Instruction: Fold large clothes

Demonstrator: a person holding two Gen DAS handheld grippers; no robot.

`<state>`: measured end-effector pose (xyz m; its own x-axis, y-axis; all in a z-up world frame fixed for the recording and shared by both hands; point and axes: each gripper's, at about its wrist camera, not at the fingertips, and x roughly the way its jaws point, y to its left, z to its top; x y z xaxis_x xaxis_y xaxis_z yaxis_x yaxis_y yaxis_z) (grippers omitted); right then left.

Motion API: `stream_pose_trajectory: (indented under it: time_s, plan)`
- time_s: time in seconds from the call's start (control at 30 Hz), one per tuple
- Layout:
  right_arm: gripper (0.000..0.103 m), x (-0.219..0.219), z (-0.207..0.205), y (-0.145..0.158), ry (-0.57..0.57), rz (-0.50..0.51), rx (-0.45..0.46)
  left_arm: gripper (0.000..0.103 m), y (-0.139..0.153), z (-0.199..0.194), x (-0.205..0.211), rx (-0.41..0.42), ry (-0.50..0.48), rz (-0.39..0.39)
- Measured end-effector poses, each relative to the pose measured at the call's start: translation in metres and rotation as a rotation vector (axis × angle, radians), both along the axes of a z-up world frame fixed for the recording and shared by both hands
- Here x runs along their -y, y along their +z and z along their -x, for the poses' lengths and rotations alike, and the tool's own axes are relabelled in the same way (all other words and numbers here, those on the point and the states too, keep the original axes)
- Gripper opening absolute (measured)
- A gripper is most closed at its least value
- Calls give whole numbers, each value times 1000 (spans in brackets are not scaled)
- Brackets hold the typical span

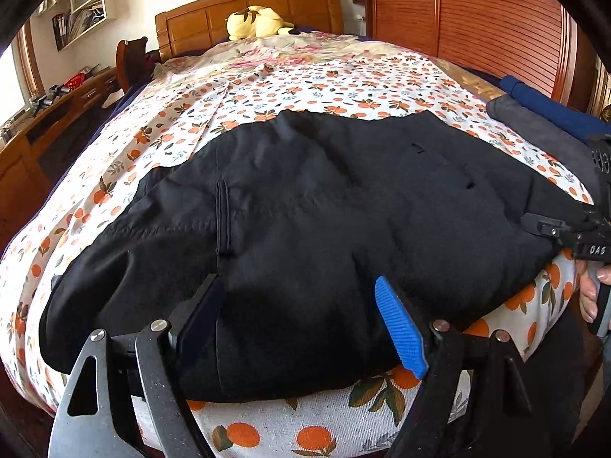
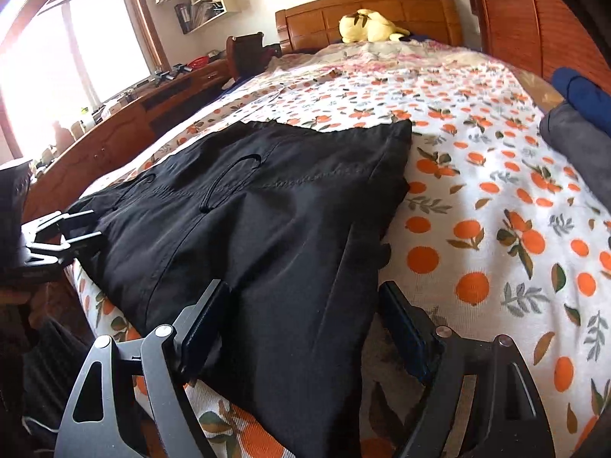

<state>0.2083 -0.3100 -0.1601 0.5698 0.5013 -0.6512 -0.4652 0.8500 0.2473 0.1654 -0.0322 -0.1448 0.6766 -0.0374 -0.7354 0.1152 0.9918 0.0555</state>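
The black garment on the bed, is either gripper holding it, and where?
Neither. The left gripper and right gripper both stand open over the near edge of the black garment, pads not pressing it.

Only one marking reads: white letters "DAS" stand on the black body of the right gripper (image 1: 573,229), seen at the edge of the left wrist view; further letters may follow, cut off there; the shelf items carry nothing legible.

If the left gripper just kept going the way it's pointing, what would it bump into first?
Most likely the black garment spread on the orange-print bedsheet. The left gripper is open, angled downward, with the dark cloth already between its fingers, though exact depth is hard to judge.
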Motion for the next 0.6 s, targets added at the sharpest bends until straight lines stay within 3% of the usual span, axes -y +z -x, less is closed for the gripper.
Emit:
stream_pose_trajectory:
  time_s: [0.2, 0.27, 0.37, 0.47, 0.53, 0.6]
  plan:
    - [81, -6, 4, 5, -50, 34, -25, 81, -8, -5, -4, 0, -59, 29]
    - [75, -11, 6, 7, -63, 39, -33, 81, -8, -7, -6, 1, -83, 42]
    - [62, -17, 10, 10, -76, 30, -52, 81, -9, -5, -11, -1, -104, 69]
    - [42, -22, 11, 16, -57, 35, -57, 81, -10, -3, -15, 8, -99, 103]
    - [31, -26, 11, 23, -40, 70, -40, 81, -13, -2, -17, 16, -89, 126]
    - [27, -32, 12, 30, -24, 123, -15, 81, -14, 0, -17, 20, -87, 133]
